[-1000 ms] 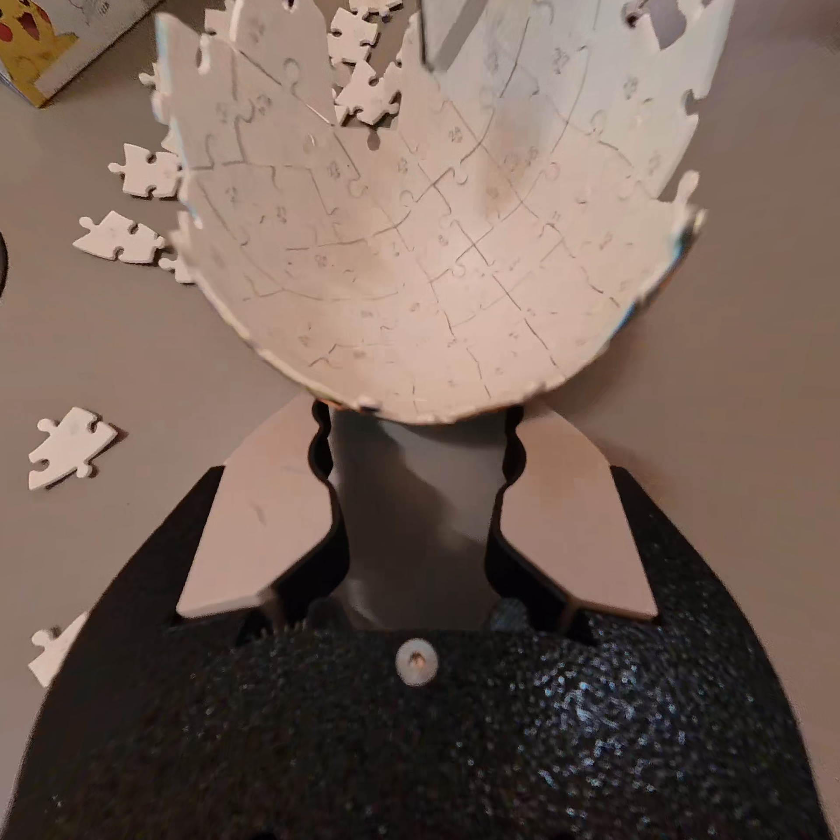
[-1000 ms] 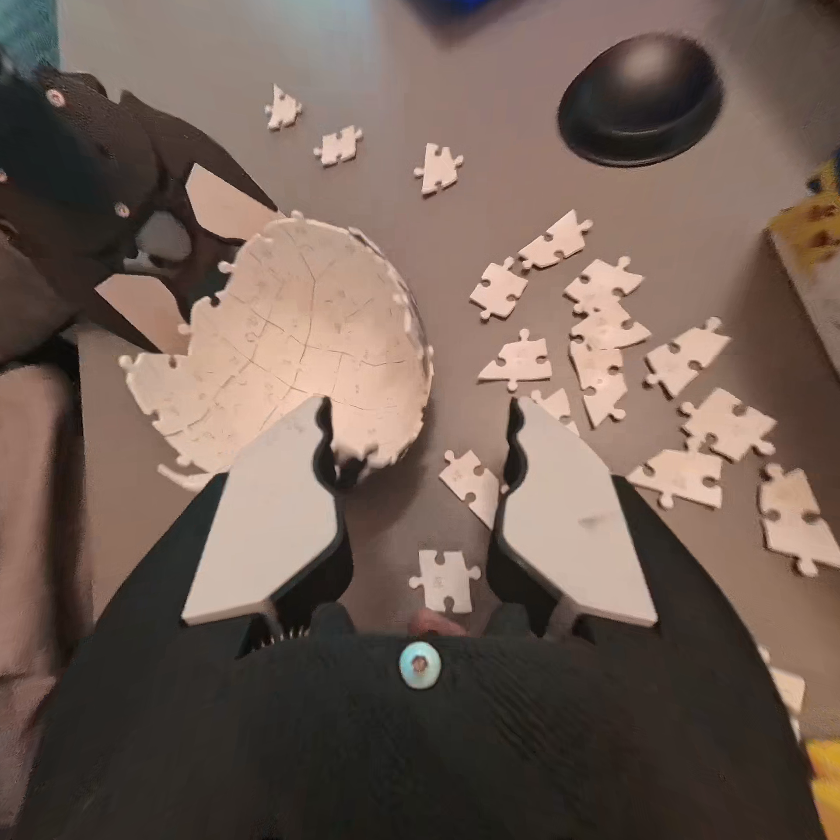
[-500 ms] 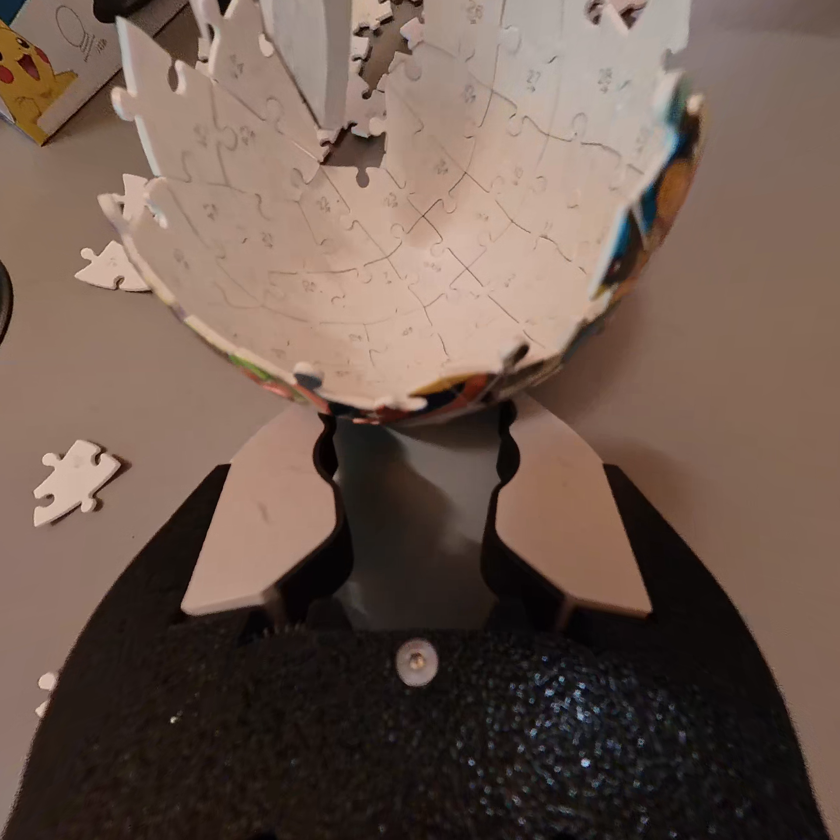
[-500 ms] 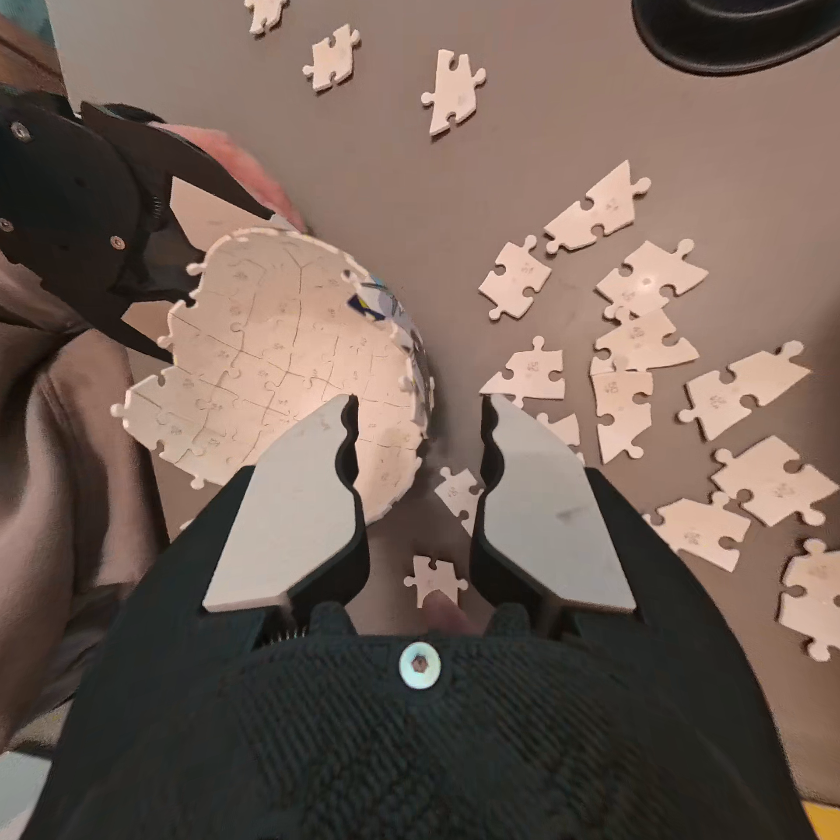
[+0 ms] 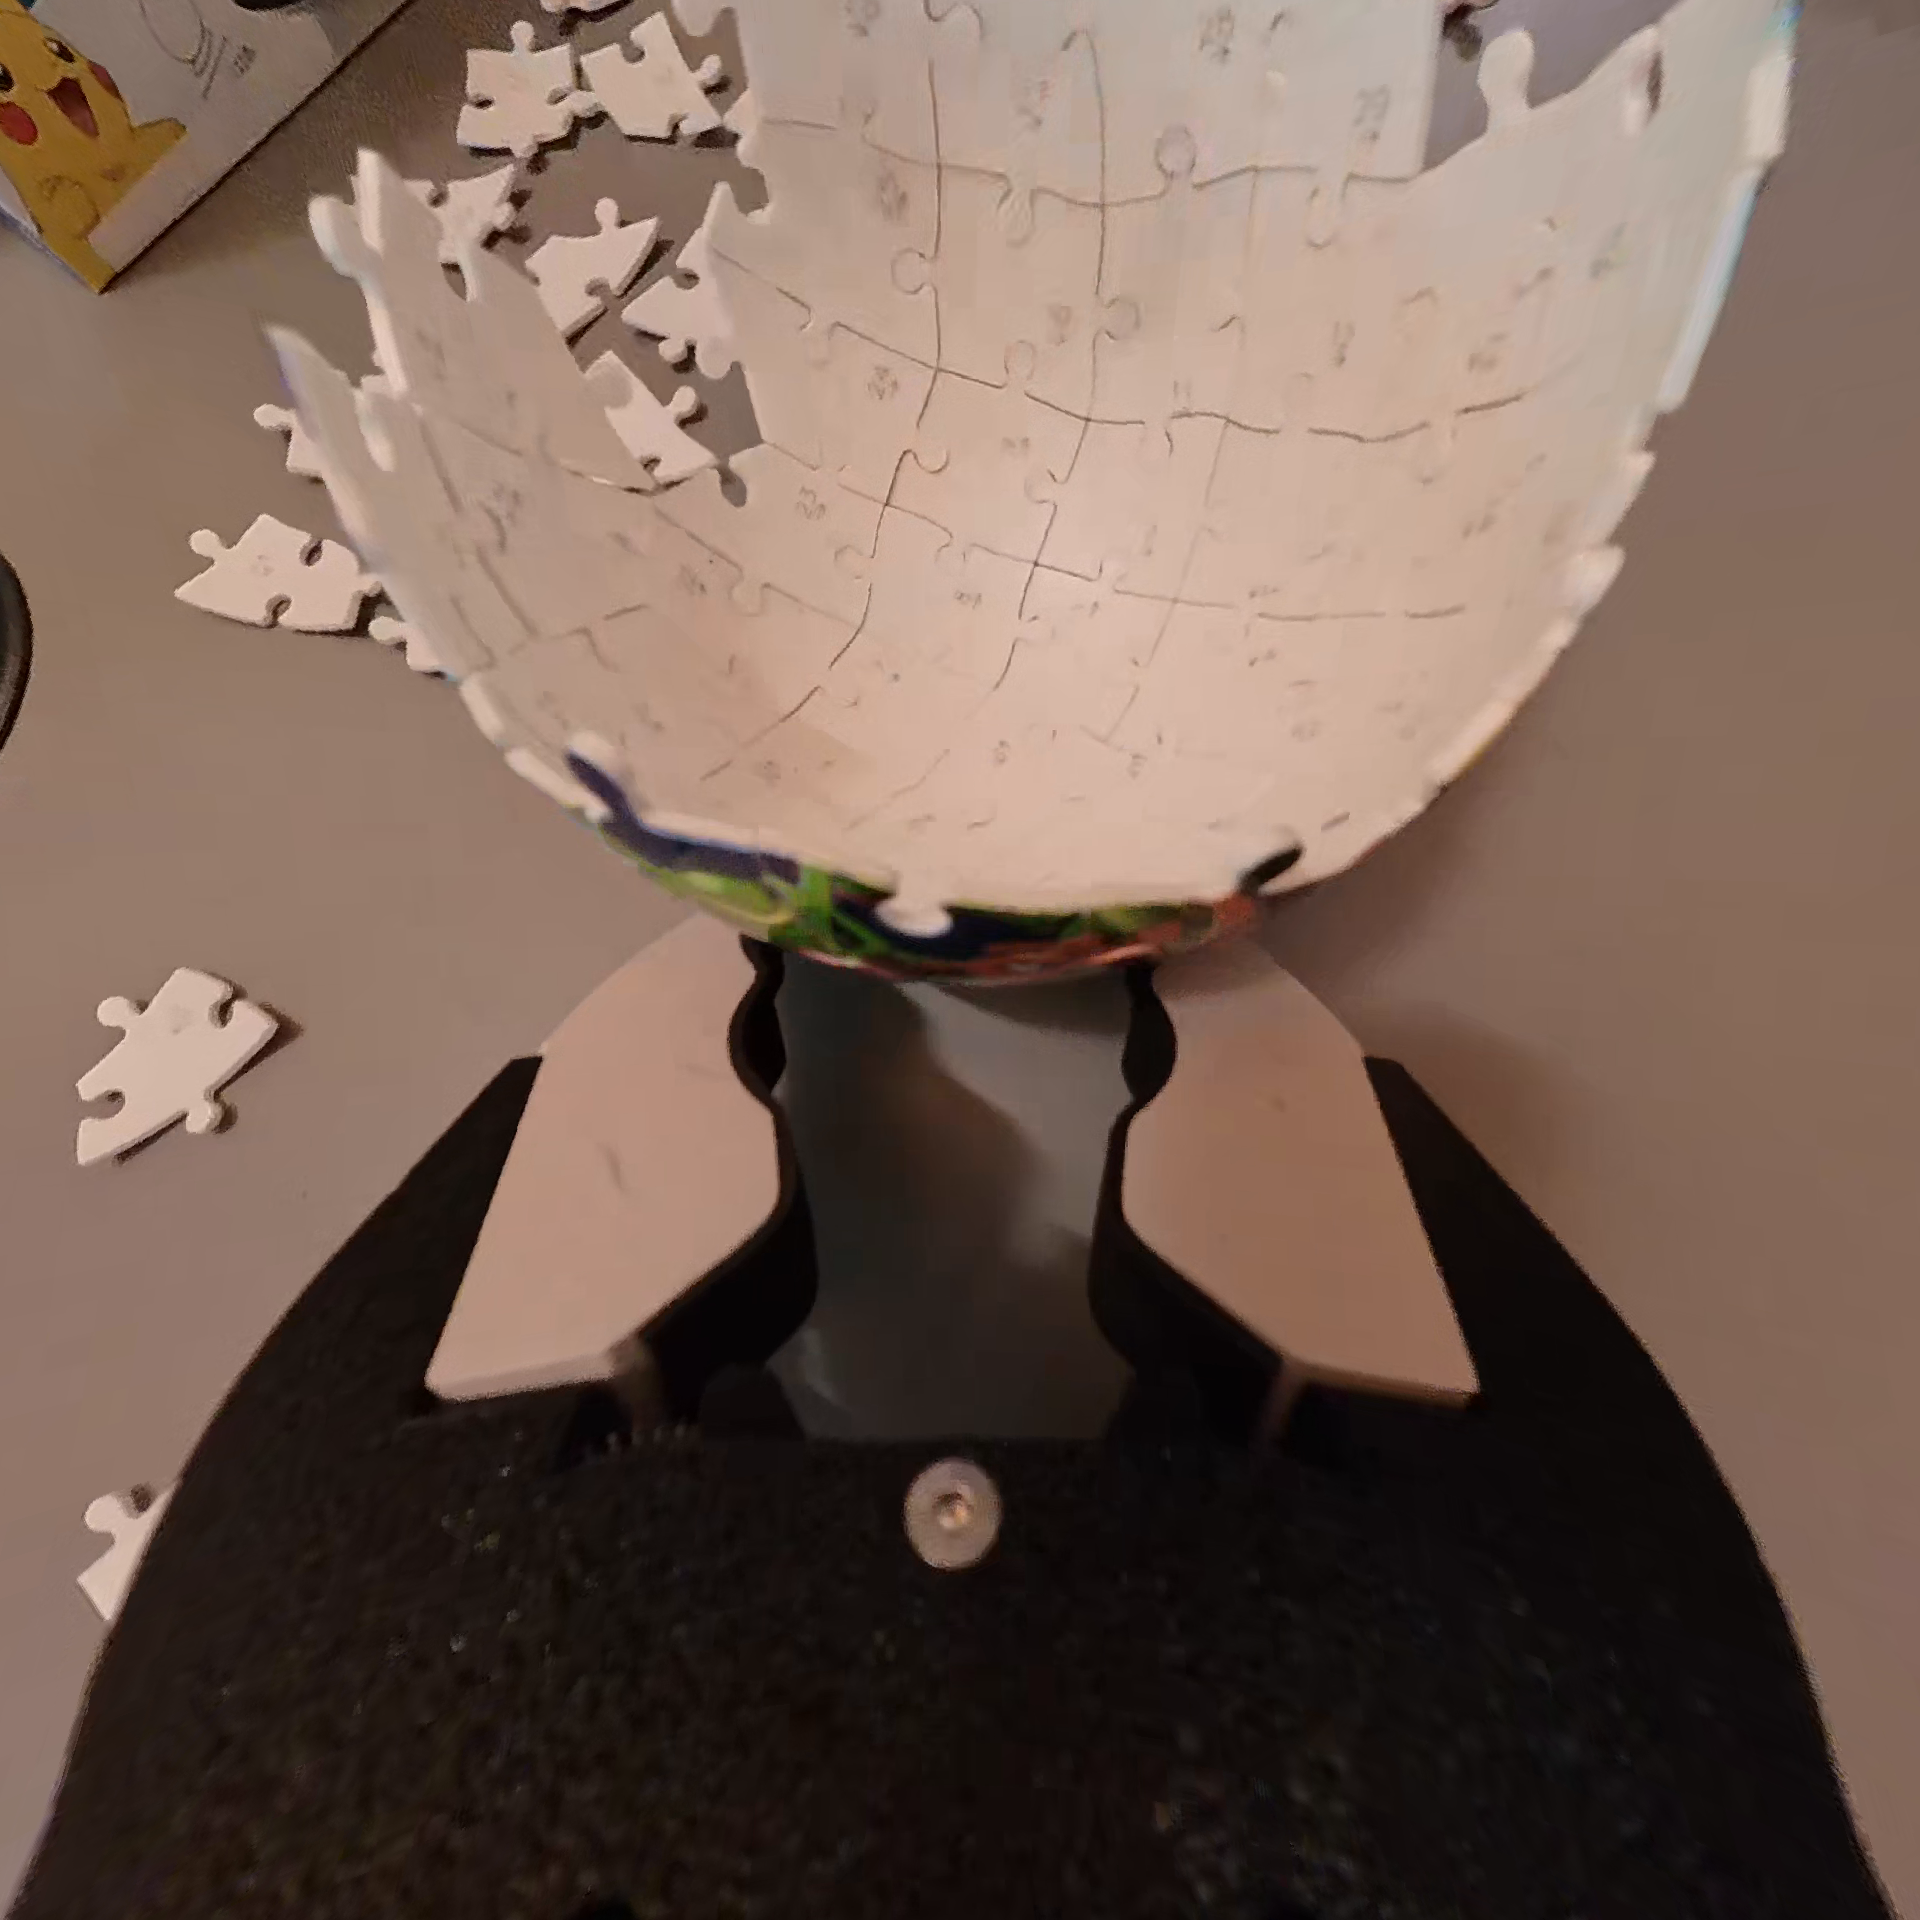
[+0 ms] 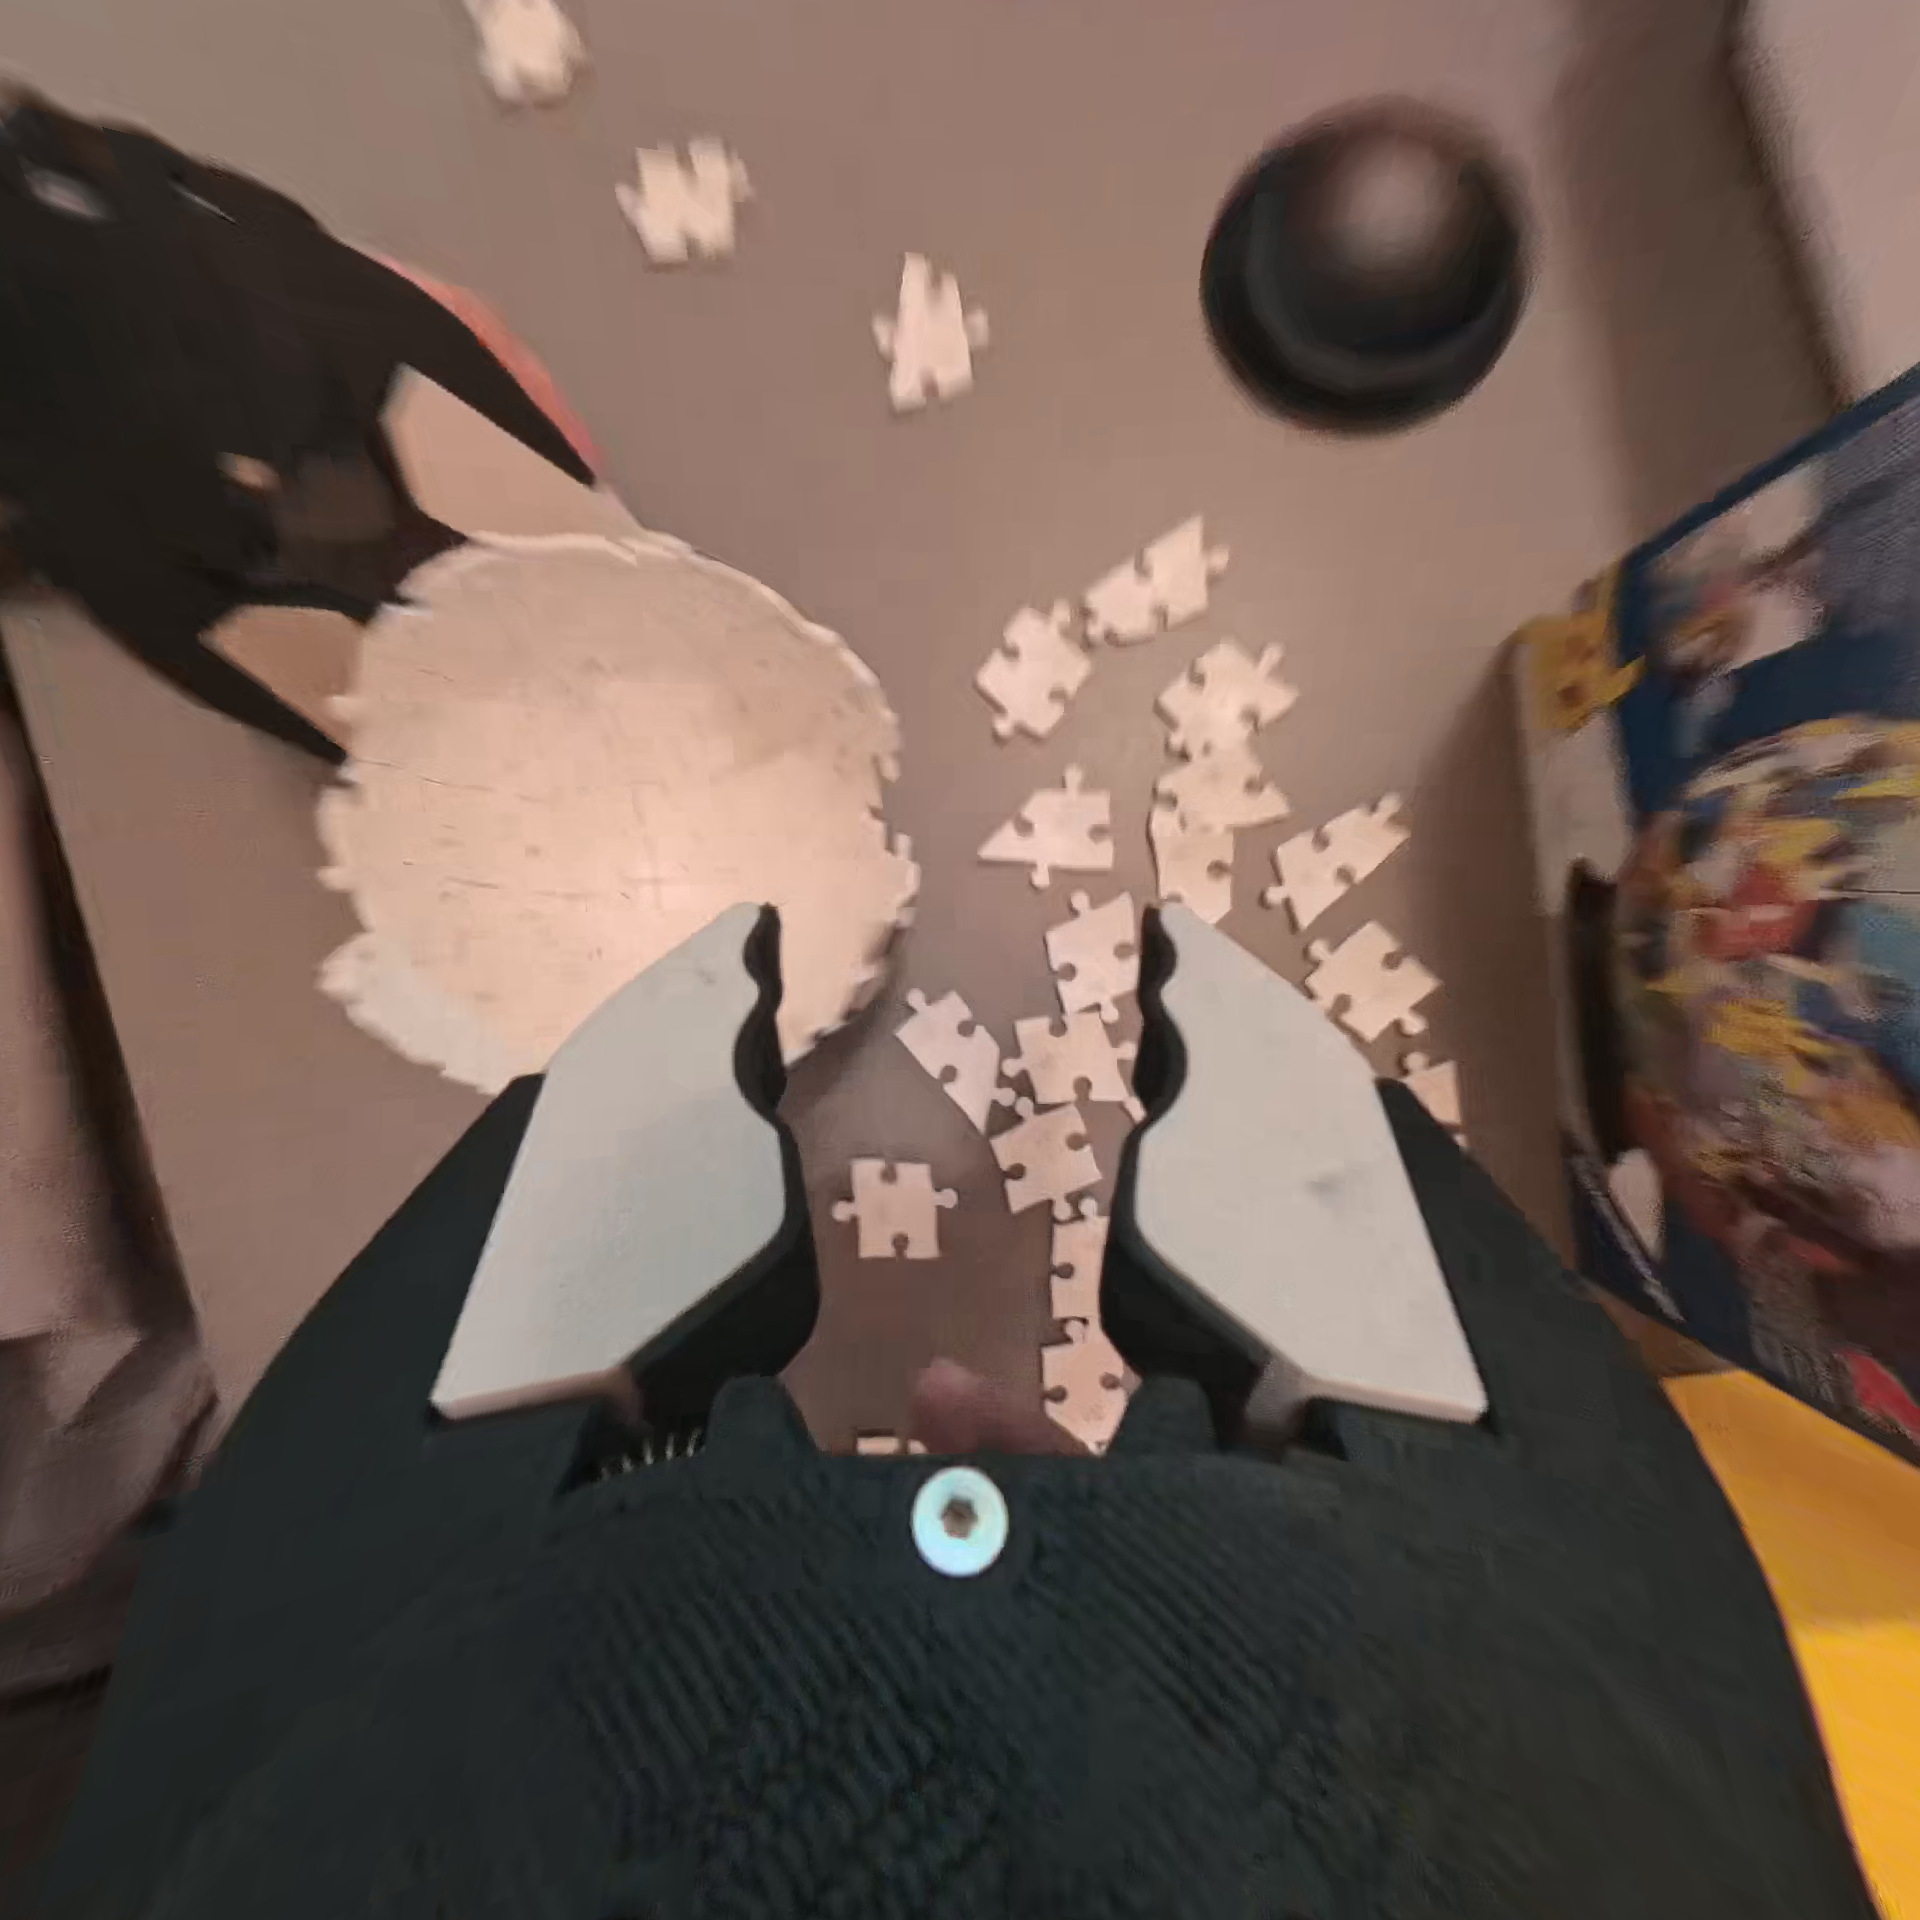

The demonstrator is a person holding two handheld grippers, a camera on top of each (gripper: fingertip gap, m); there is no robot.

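Observation:
A half-built puzzle sphere forms a white bowl point(image 5: 1091, 520) with a coloured outer skin showing at its lower rim. My left gripper point(image 5: 951, 961) is open, its fingertips right at the bowl's near underside; whether they touch it I cannot tell. In the right wrist view the bowl point(image 6: 603, 790) lies on the grey table point(image 6: 1039, 364) with the left gripper point(image 6: 457, 613) at its far left rim. My right gripper point(image 6: 958, 920) is open and empty, hovering over loose white puzzle pieces point(image 6: 1195, 831), with the bowl's rim beside its left finger. One loose piece point(image 6: 896, 1205) shows between its fingers.
A black domed object point(image 6: 1361, 270) sits at the far right of the table. A colourful puzzle box point(image 6: 1766, 831) stands at the right edge; it also shows in the left wrist view point(image 5: 104, 125). More loose pieces point(image 5: 166, 1060) lie left of the bowl. A sleeve point(image 6: 62, 1039) is at the left.
The right gripper has drawn back from the bowl and shifted right over the loose pieces, bringing the box into view. The bowl has turned and now fills more of the left wrist view.

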